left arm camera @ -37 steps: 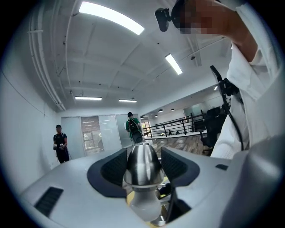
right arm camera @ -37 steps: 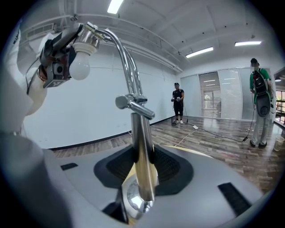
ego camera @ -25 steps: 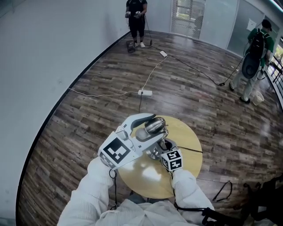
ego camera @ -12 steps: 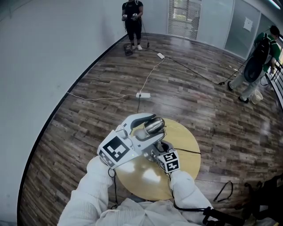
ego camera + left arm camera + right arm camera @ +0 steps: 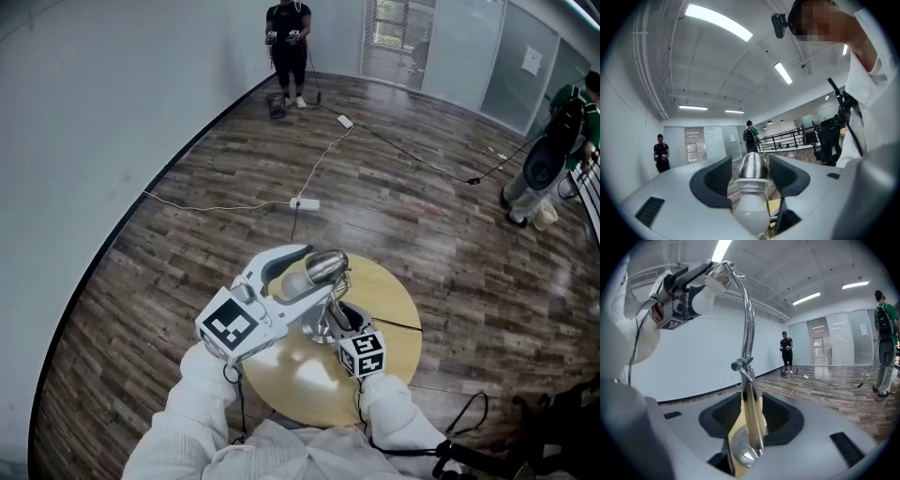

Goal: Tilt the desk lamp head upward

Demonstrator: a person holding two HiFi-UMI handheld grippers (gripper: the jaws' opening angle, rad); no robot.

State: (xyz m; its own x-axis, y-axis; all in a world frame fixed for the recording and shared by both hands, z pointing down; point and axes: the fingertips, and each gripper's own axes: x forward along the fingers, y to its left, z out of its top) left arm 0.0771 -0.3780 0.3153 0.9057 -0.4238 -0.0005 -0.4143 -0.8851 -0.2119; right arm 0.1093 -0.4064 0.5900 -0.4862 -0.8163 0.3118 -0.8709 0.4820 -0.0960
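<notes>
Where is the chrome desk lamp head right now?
Head view, centre: the chrome lamp head sits clamped between the left gripper's jaws, above the round wooden table, with the right gripper on the lamp stem just below.

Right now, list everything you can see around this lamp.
table: one, light wood, round, lower centre
lamp: one, chrome with white bulb, on table
power strip: one, white, floor beyond table
cables: several, white and black, across floor
person: one, in black, far back by wall
second person: one, green top, far right
left gripper: one, white, closed on lamp head
right gripper: one, white, closed on lamp stem
sleeves: two, white, bottom
</notes>
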